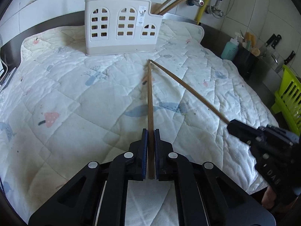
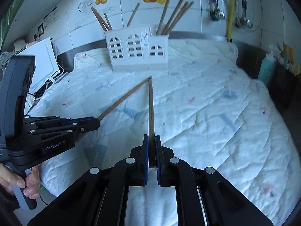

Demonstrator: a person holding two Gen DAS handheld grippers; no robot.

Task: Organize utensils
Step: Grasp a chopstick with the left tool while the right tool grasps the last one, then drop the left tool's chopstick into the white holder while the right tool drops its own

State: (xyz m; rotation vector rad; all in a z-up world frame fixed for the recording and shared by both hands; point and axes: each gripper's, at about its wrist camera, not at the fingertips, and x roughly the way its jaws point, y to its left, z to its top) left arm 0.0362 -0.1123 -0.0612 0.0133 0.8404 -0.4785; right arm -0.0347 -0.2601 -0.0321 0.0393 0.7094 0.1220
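A white utensil holder (image 1: 120, 27) with arched window holes stands at the back of the quilted mat (image 1: 75, 98); several wooden chopsticks stick out of it. It also shows in the right wrist view (image 2: 139, 50). My left gripper (image 1: 150, 131) is shut on a wooden chopstick (image 1: 150, 98) pointing toward the holder. My right gripper (image 2: 152, 137) is shut on a second chopstick (image 2: 150, 103), seen in the left wrist view as a slanted chopstick (image 1: 188, 90) from the right gripper (image 1: 230, 125). The two chopstick tips touch just in front of the holder.
A teal bottle (image 1: 230, 49), a black caddy (image 1: 246, 62) with knives behind it and a green rack (image 1: 287, 96) sit at the right. A white board (image 2: 43, 64) and cables lie at the left. Tiled wall and pipes (image 2: 229, 11) stand behind.
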